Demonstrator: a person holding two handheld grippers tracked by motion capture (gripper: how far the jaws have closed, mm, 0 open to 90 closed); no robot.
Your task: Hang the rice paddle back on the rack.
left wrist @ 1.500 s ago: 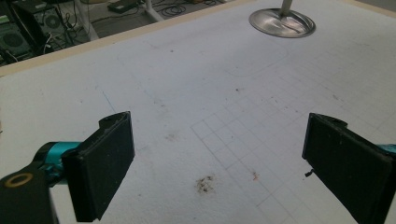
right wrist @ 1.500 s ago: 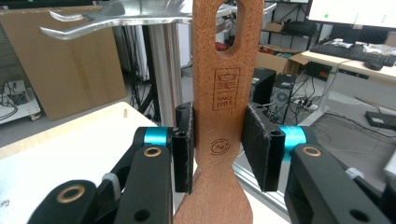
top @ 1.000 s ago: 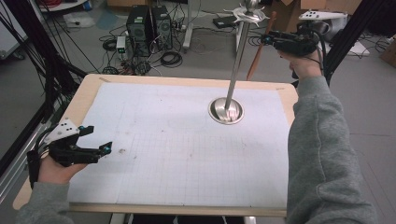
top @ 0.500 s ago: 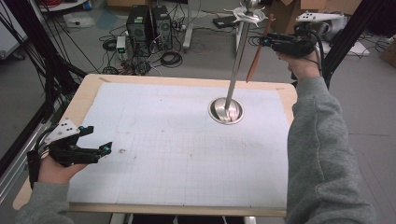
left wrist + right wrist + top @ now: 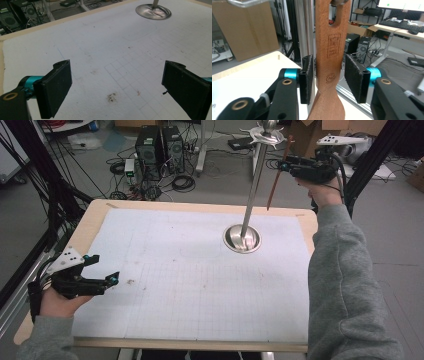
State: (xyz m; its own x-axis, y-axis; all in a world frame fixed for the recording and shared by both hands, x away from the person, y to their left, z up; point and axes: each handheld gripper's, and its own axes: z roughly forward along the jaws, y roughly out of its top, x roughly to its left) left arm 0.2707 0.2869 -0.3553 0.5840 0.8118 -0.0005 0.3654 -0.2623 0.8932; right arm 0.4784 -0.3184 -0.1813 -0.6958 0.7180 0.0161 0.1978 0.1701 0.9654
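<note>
A tall metal stand [image 5: 252, 185] rises from a round base [image 5: 242, 239] on the white gridded mat [image 5: 190, 270]. A wooden utensil [image 5: 277, 175] hangs by its slotted handle from a hook at the stand's top [image 5: 265, 135]. My right gripper [image 5: 287, 166] is raised at that height, and its jaws have just been opening. In the right gripper view the utensil's handle [image 5: 331, 50] stands between the pads [image 5: 354, 77] with a little gap on each side, so the gripper [image 5: 329, 77] is open around it. My left gripper [image 5: 112, 280] hovers open and empty over the mat's near left [image 5: 115, 85].
The mat lies on a wooden table [image 5: 95, 220]. Beyond the far edge are computer towers [image 5: 157, 145] and cables on the floor. Black frame posts [image 5: 55, 195] stand at the left and a cardboard box [image 5: 244, 30] is seen behind the stand.
</note>
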